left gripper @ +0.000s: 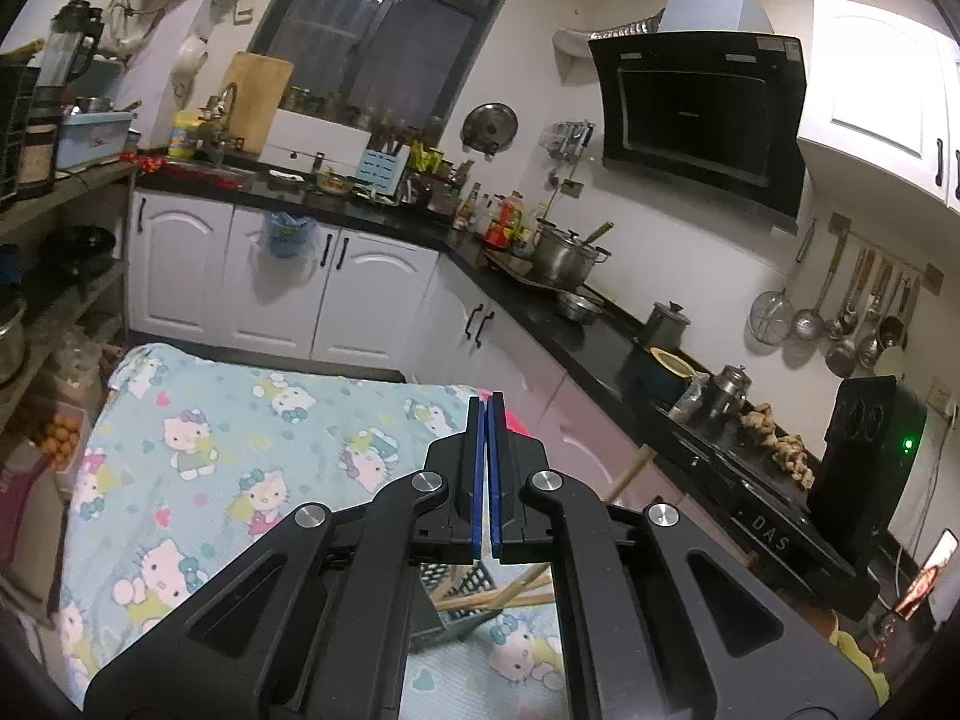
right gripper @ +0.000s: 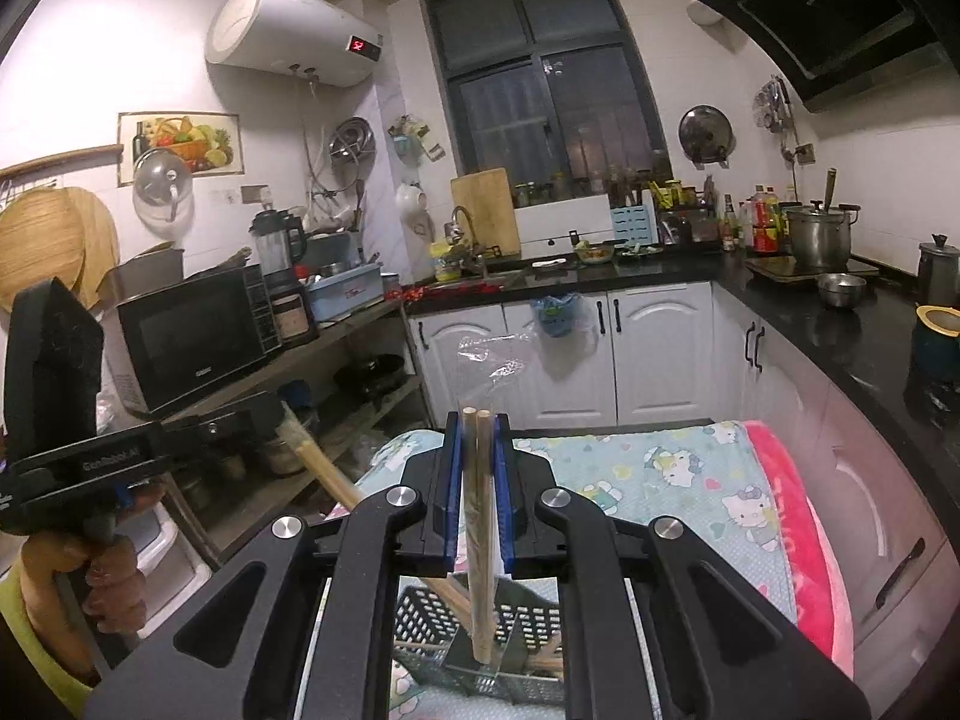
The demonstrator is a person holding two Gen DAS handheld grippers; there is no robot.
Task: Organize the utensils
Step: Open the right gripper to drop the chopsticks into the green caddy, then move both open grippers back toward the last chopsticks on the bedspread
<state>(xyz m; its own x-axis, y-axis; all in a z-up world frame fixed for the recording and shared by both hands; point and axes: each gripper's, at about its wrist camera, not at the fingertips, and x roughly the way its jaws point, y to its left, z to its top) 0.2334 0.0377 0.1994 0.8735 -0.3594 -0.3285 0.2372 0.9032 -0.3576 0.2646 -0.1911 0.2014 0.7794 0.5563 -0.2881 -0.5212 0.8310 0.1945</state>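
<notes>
My right gripper (right gripper: 478, 438) is shut on a pair of wooden chopsticks (right gripper: 477, 540) standing upright between its blue pads, with a clear plastic sleeve (right gripper: 489, 360) sticking up above them. Their lower ends hang over a black perforated basket (right gripper: 429, 612) on the cartoon-cat tablecloth (right gripper: 660, 480). In the left wrist view my left gripper (left gripper: 486, 414) is shut, its pads touching with nothing between them. Under it lies the basket (left gripper: 465, 585) with wooden chopsticks (left gripper: 498, 597) in it. One long stick (left gripper: 630, 474) leans out of the basket. A hand (right gripper: 111, 564) holds the left gripper (right gripper: 258, 417) at the left.
A pink towel (right gripper: 798, 540) lies along the table's right edge. Black counters with pots (left gripper: 564, 255), bottles and a dark speaker-like box (left gripper: 864, 456) run behind and to the right. A shelf with a microwave (right gripper: 192, 336) stands to the left.
</notes>
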